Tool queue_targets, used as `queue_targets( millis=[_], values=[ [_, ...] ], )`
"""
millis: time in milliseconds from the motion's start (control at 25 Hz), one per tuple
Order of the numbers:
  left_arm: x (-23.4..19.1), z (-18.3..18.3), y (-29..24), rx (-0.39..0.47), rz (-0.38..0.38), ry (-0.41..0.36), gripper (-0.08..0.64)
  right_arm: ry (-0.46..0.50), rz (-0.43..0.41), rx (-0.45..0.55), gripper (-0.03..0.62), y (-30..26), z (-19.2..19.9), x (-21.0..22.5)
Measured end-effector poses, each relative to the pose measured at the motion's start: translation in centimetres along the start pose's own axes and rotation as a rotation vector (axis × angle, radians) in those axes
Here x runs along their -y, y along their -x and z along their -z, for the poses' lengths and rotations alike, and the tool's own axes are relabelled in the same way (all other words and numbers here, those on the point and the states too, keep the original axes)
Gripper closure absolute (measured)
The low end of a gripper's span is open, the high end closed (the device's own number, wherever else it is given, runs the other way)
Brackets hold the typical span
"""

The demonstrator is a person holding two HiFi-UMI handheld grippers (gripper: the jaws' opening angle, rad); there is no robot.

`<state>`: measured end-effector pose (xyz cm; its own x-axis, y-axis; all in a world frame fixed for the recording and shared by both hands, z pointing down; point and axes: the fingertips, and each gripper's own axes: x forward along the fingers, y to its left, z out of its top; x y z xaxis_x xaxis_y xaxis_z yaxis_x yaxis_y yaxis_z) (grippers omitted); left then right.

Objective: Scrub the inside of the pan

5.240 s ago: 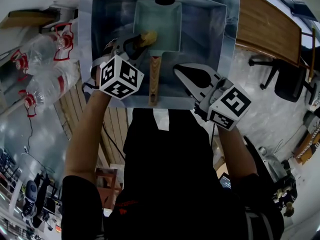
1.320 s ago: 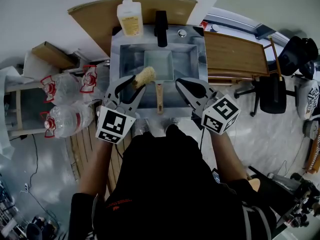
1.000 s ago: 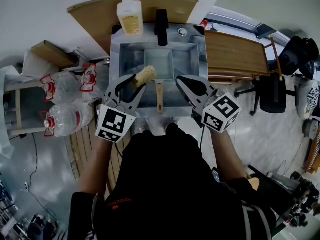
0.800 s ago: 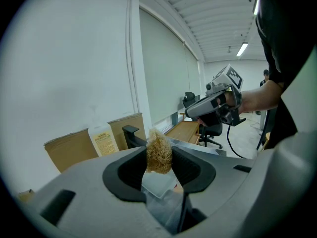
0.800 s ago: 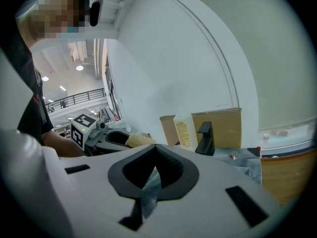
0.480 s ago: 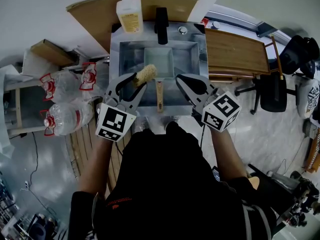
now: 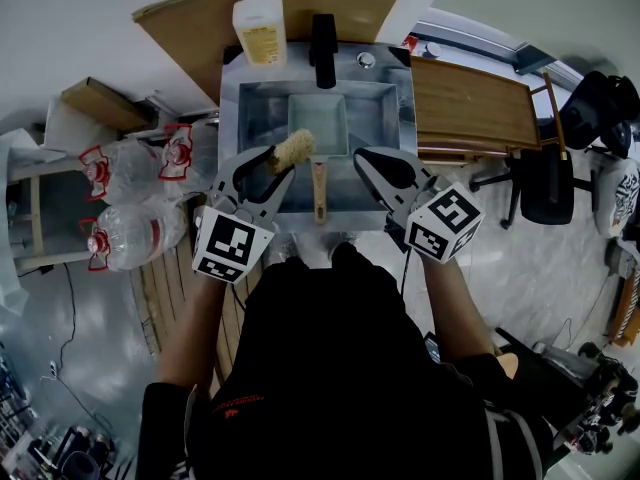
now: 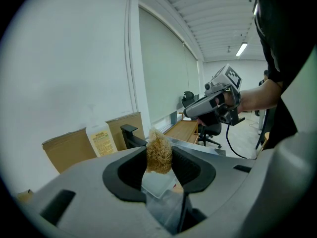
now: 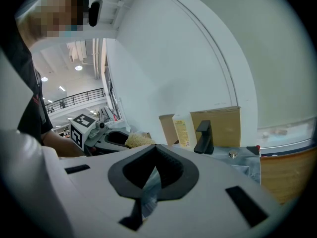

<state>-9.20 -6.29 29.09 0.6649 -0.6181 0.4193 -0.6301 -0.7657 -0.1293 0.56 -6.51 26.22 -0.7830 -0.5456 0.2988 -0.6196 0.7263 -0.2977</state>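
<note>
The pan (image 7: 318, 126) lies in the sink (image 7: 392, 108), its wooden handle (image 7: 319, 193) pointing toward me. My left tool (image 7: 272, 164) is clamped on a fibrous scrubber (image 7: 293, 150), near the pan's left corner on my side. My right tool (image 7: 368, 160) is closed on nothing, just right of the handle.

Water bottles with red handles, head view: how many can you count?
3 bottles, all left of the sink: one far left, one beside the sink, one nearer the person. More may be hidden.
</note>
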Motion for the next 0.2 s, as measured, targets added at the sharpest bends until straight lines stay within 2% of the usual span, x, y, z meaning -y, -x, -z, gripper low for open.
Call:
queue_targets(
  millis=[200],
  values=[
    [0.16,0.0,-0.11,-0.002,0.001,-0.007,0.4,0.0,-0.002,-0.001,0.588,0.04,0.04,-0.01]
  ],
)
